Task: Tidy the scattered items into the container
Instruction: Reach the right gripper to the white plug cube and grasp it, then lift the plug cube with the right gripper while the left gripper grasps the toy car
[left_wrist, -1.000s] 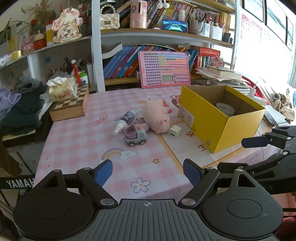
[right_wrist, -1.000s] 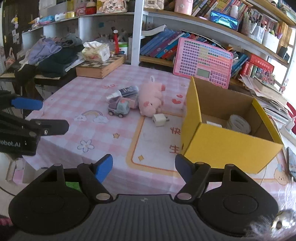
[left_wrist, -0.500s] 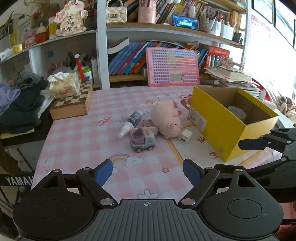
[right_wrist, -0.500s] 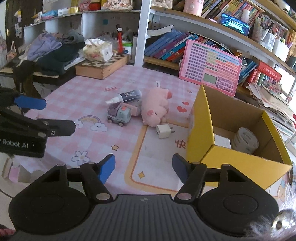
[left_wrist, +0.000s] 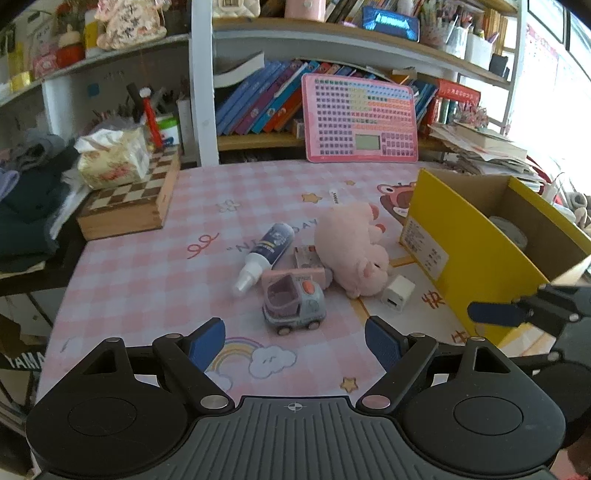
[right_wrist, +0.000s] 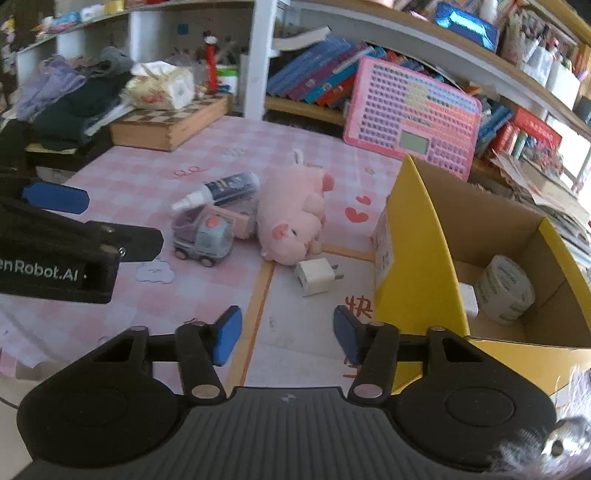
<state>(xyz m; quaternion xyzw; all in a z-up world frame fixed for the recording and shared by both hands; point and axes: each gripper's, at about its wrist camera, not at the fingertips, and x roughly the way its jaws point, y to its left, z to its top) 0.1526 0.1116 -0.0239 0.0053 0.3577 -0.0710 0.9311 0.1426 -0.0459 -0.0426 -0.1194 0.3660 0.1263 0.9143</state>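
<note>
A pink plush pig (left_wrist: 351, 247) (right_wrist: 291, 225), a grey toy truck (left_wrist: 293, 301) (right_wrist: 203, 238), a spray bottle (left_wrist: 264, 253) (right_wrist: 218, 190) and a white charger plug (left_wrist: 397, 293) (right_wrist: 316, 277) lie clustered on the pink checked tablecloth. The open yellow box (left_wrist: 469, 254) (right_wrist: 417, 258) stands to their right, with a tape roll (right_wrist: 504, 290) inside. My left gripper (left_wrist: 295, 341) is open and empty, just short of the truck. My right gripper (right_wrist: 286, 332) is open and empty, near the plug and beside the box.
A wooden chessboard box (left_wrist: 129, 203) with a tissue pack on it sits at the table's back left. A pink keyboard toy (left_wrist: 360, 118) leans against the bookshelf behind. Folded clothes (left_wrist: 22, 206) lie off the left edge.
Both grippers have moved forward toward the cluster of items. The truck and the plug now lie closer to the fingertips. Nothing on the table has moved.
</note>
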